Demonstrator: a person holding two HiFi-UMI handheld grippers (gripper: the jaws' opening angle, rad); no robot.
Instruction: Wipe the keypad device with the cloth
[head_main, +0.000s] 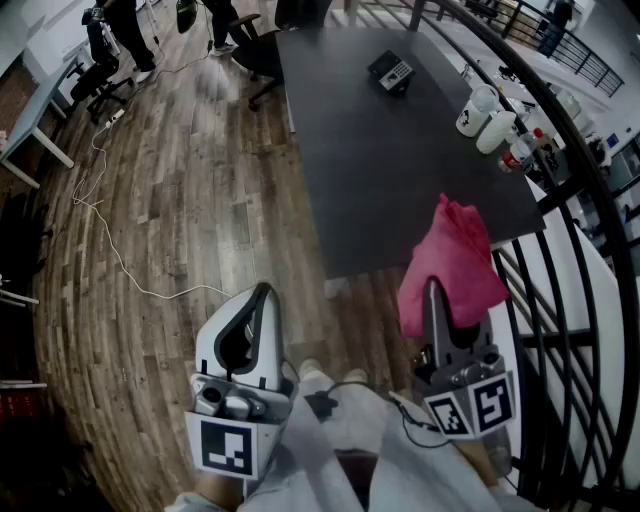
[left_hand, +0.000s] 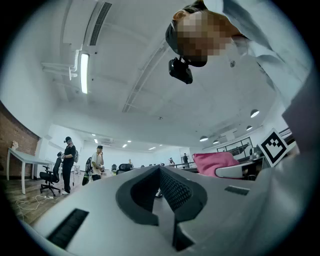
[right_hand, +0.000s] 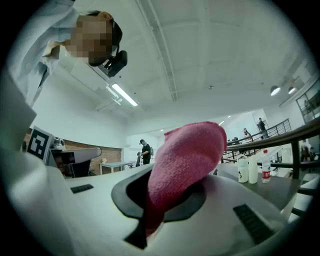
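Note:
The keypad device (head_main: 390, 72), a small dark unit with pale keys, sits at the far end of the dark table (head_main: 400, 190). My right gripper (head_main: 431, 286) is held low in front of the table's near edge, shut on a pink cloth (head_main: 452, 262). The cloth (right_hand: 187, 160) bulges up out of its jaws in the right gripper view. My left gripper (head_main: 264, 290) hangs over the wooden floor left of the table; its jaws are shut with nothing between them. From the left gripper view the pink cloth (left_hand: 212, 162) shows off to the right.
White jugs (head_main: 478, 110) and a red-labelled bottle (head_main: 520, 155) stand at the table's right edge by a black railing (head_main: 565, 215). Office chairs (head_main: 255, 50) stand by the table's far left corner. A white cable (head_main: 110, 250) trails over the floor. People (head_main: 125, 30) stand far back.

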